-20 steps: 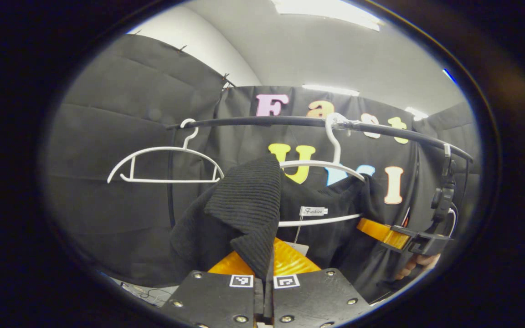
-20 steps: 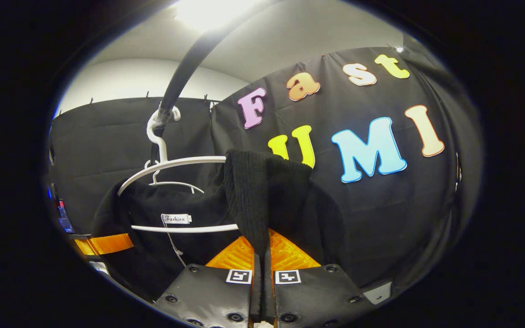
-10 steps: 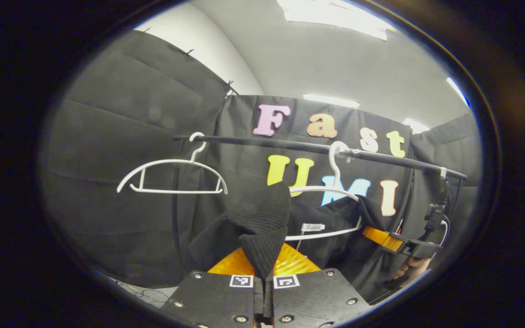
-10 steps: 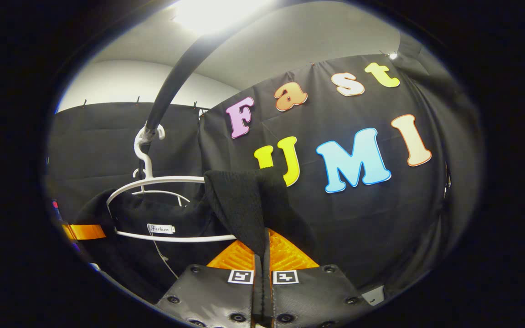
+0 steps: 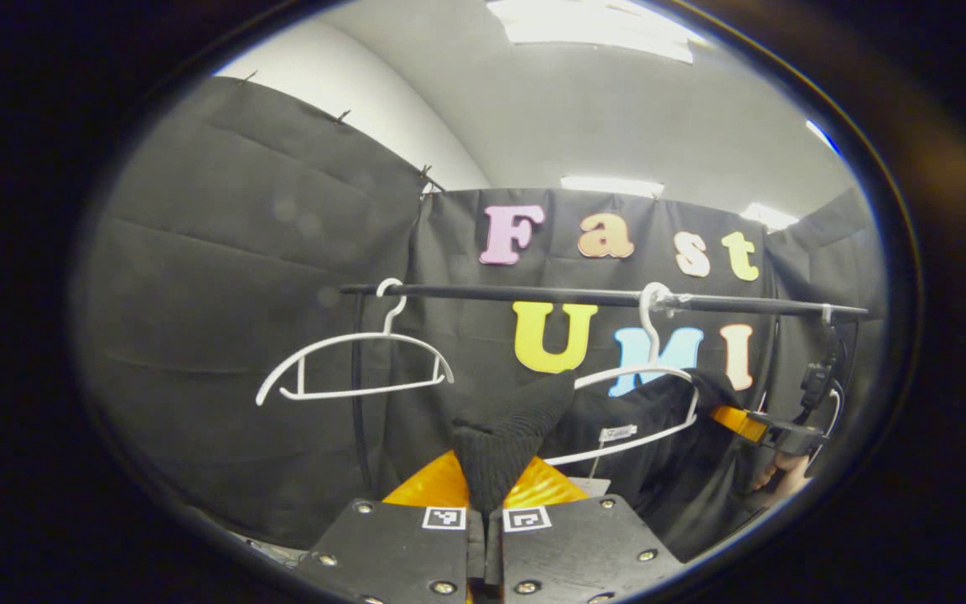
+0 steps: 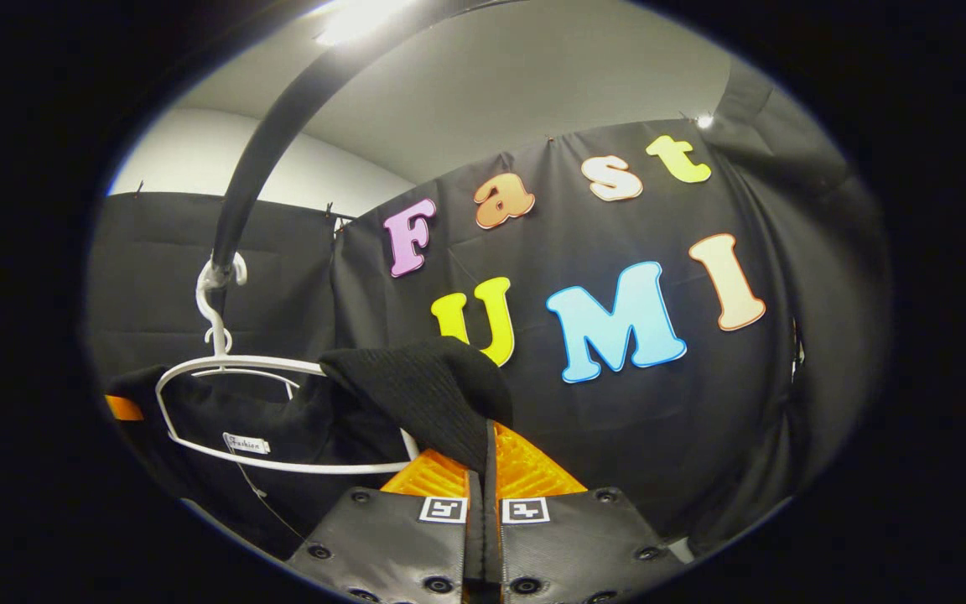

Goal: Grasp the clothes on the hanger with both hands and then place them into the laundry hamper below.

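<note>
Under rail (image 5: 533, 294), both grippers (image 5: 491, 491) pinch black garment (image 6: 424, 390).

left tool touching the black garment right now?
Touching. In the left gripper view, the left tool has its orange fingers closed on a fold of the black garment, knit pinched between them with no gap.

A staged recording booth, not a lived-in home. Black cloth (image 5: 240, 277) is pinned up as walls on all sides, with a plain white wall (image 5: 349, 101) and ceiling light panels (image 5: 592, 25) showing above at 12 o'clock. A black rail (image 5: 533, 294) crosses the middle, carrying white hangers (image 5: 357, 369), one bare at 9 o'clock.
</note>
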Demonstrator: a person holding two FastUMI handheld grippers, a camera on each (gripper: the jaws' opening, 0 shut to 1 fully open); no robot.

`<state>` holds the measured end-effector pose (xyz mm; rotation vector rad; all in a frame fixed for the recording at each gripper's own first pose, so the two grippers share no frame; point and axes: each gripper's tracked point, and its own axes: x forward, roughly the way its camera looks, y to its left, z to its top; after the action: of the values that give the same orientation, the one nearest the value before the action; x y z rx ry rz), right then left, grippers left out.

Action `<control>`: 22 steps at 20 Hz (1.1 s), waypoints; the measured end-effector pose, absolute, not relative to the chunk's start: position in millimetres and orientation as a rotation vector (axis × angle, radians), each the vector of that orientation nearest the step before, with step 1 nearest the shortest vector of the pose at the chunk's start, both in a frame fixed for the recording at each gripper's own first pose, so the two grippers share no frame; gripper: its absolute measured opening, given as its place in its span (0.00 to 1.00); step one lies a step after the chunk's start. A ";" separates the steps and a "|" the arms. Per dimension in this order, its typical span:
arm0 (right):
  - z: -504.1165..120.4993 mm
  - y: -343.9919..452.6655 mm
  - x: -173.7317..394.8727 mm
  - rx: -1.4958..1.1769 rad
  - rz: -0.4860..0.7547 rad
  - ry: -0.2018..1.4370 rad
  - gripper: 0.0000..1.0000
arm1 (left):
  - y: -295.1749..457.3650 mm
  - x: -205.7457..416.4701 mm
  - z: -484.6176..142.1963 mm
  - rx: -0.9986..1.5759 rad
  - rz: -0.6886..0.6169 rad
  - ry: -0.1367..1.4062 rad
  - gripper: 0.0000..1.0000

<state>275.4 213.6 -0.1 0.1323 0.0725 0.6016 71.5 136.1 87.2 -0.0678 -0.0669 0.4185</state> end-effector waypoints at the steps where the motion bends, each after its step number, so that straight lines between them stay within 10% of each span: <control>1: 1.0 212.8 279.7 0.127 0.592 0.058 0.01 | 139.6 71.6 89.0 -0.053 0.423 -0.068 0.01; 22: -16.9 177.5 327.4 0.087 0.446 -0.014 0.01 | 177.8 96.8 79.7 0.010 0.435 -0.046 0.02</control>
<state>327.4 177.5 -16.9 0.0874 -0.0142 0.4461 96.8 177.8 79.7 0.0104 -0.0461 0.4346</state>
